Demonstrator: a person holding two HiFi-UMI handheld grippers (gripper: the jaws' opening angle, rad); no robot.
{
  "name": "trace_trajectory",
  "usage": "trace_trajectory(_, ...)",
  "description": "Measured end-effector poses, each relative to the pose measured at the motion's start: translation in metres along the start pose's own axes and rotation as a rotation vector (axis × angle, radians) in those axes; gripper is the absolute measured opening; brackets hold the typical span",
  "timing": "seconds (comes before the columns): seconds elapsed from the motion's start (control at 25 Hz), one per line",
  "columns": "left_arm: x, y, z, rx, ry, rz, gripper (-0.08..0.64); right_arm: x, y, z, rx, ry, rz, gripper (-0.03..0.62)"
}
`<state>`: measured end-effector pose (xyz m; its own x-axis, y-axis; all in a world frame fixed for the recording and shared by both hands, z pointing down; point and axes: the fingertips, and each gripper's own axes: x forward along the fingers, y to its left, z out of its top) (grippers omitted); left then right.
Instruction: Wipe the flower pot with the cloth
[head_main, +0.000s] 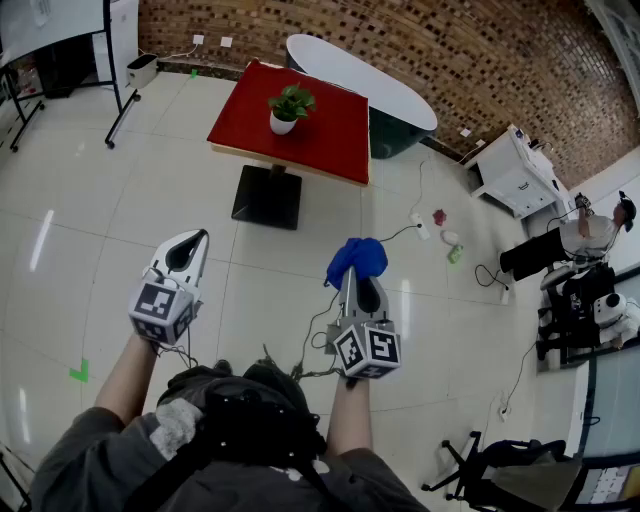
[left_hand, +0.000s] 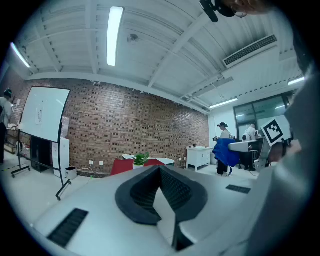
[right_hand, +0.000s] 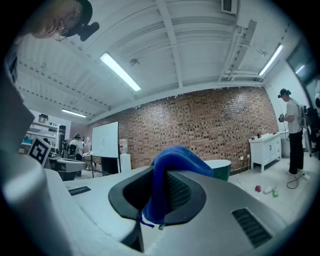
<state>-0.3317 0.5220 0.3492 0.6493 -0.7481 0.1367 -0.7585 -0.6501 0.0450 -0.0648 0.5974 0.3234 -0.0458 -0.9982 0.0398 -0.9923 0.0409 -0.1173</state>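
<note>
A white flower pot (head_main: 283, 123) with a green plant stands on a red table (head_main: 330, 140) far ahead across the floor; in the left gripper view the pot (left_hand: 138, 165) shows small above the jaws. My right gripper (head_main: 352, 275) is shut on a blue cloth (head_main: 357, 259), which bunches out past the jaw tips; in the right gripper view the cloth (right_hand: 170, 172) hangs pinched between the pads. My left gripper (head_main: 198, 238) is shut with nothing in it, its pads pressed together (left_hand: 159, 187). Both grippers hover over the floor, well short of the table.
A dark green oval table (head_main: 380, 105) stands behind the red one. A whiteboard stand (head_main: 115, 95) is at the far left, a white cabinet (head_main: 515, 170) at the right. Cables, small items (head_main: 445, 235) and a person (head_main: 570, 245) are on the right; a chair (head_main: 480, 465) sits near right.
</note>
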Motion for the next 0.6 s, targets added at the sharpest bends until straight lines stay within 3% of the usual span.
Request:
trace_trajectory(0.24, 0.007, 0.019, 0.014, 0.018, -0.048, -0.004, 0.009, 0.013, 0.007, 0.007, -0.018, -0.012, -0.006, 0.063)
trace_trajectory(0.6, 0.049, 0.025, 0.012, 0.041, -0.041, 0.005, 0.009, 0.071, -0.001, -0.01, -0.019, 0.006, 0.055, 0.063)
